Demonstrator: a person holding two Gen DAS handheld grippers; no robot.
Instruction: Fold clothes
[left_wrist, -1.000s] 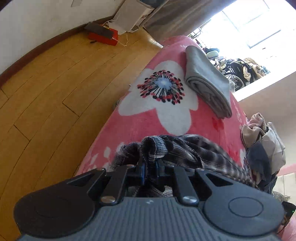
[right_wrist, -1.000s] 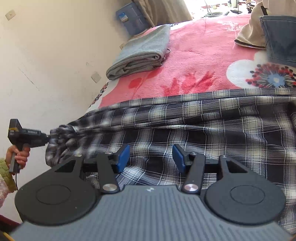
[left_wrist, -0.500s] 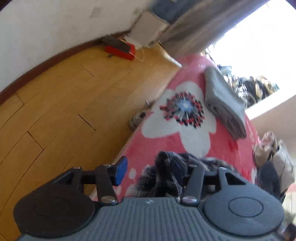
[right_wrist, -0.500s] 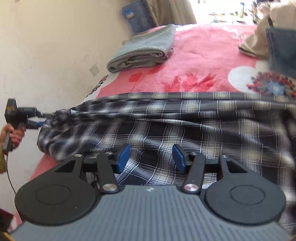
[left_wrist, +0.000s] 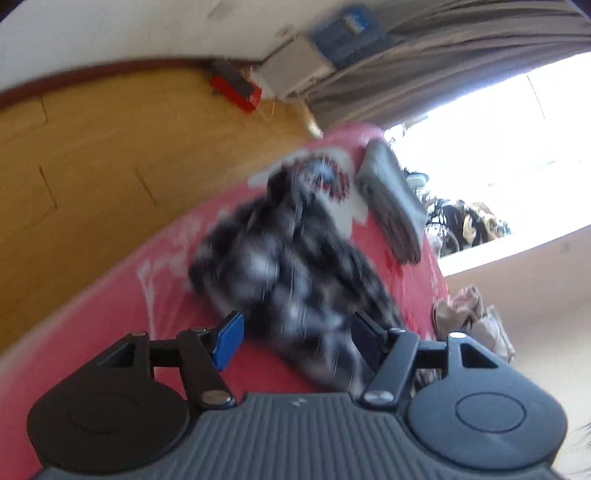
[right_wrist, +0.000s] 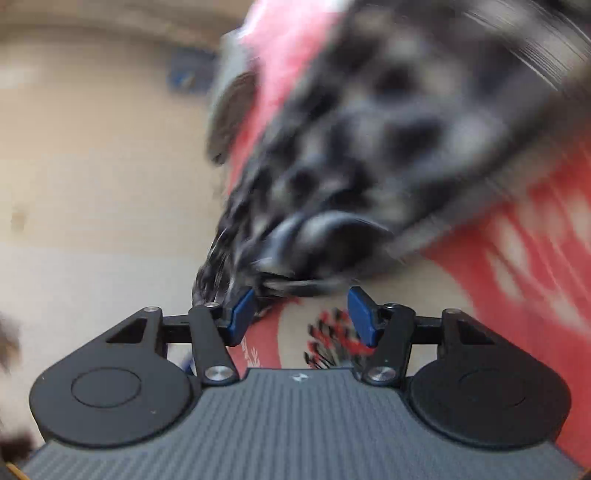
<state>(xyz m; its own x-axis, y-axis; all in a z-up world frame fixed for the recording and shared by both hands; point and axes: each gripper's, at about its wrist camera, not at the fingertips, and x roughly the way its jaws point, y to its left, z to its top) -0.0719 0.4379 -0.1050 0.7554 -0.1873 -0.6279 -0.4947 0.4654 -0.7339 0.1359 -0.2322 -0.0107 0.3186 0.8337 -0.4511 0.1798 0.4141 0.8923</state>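
**Plaid shirt bunched up on the bed, both grippers free**

Both views are pretty blurry, so take this loosely. The plaid shirt (left_wrist: 291, 273) is lying in a rumpled heap on the pink blanket (left_wrist: 122, 317) on the bed, close to the bed's left edge, with the wood floor (left_wrist: 92, 155) right beyond it. The left gripper (left_wrist: 295, 338) has its fingers spread wide, nothing in them, shirt just ahead. The right gripper (right_wrist: 301, 314) is wide too, with a bunched edge of the shirt (right_wrist: 369, 147) right at its fingertips, touching or not I can't tell.

It looks like soft, light, floppy cloth, so it'll sag and slide wherever you don't hold it. I'd pinch a hem or a corner rather than the thick middle. The folded gray towel (left_wrist: 391, 206) sits at the far end, so the open room is the pink stretch in between. Watch that left edge, a sleeve could slip off.
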